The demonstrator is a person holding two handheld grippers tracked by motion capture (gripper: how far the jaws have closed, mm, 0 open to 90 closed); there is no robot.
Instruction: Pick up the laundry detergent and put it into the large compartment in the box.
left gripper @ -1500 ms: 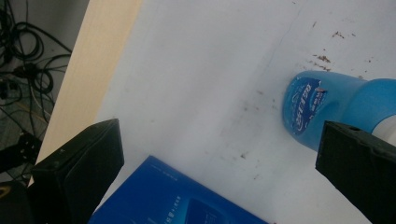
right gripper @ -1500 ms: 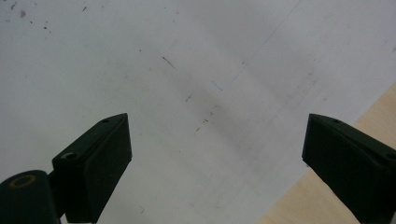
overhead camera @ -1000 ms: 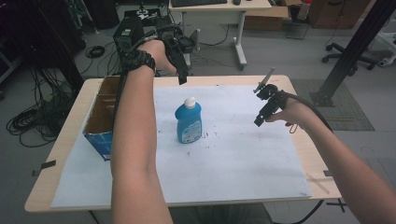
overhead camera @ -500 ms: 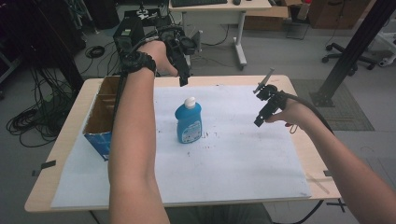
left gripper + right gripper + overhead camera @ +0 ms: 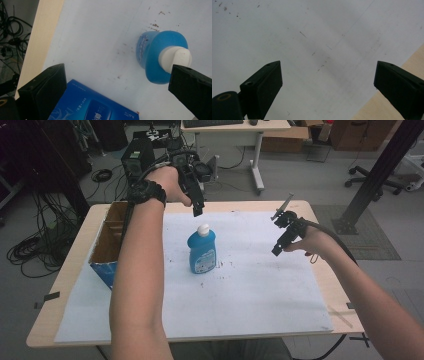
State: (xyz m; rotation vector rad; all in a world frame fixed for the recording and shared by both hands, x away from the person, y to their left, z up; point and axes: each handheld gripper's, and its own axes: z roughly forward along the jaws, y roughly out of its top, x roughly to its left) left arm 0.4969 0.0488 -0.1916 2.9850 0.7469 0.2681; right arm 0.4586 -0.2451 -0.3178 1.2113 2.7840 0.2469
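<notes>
At the table's [image 5: 320, 285] left edge stands an open cardboard box [image 5: 107, 245] with a blue printed side; its small white writing is too blurred to read. The left gripper [image 5: 197, 210] hangs above and just behind the blue bottle [image 5: 202, 251], fingers spread wide, holding nothing. The bottle stands upright on the white sheet [image 5: 240, 295], white cap up, label unreadable. The right gripper [image 5: 278, 251] hovers well apart, fingers released.

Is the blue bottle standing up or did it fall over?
Standing up. In the high view the blue bottle sits on its base on the white sheet, white cap on top; the left gripper hangs above it, not touching.
</notes>
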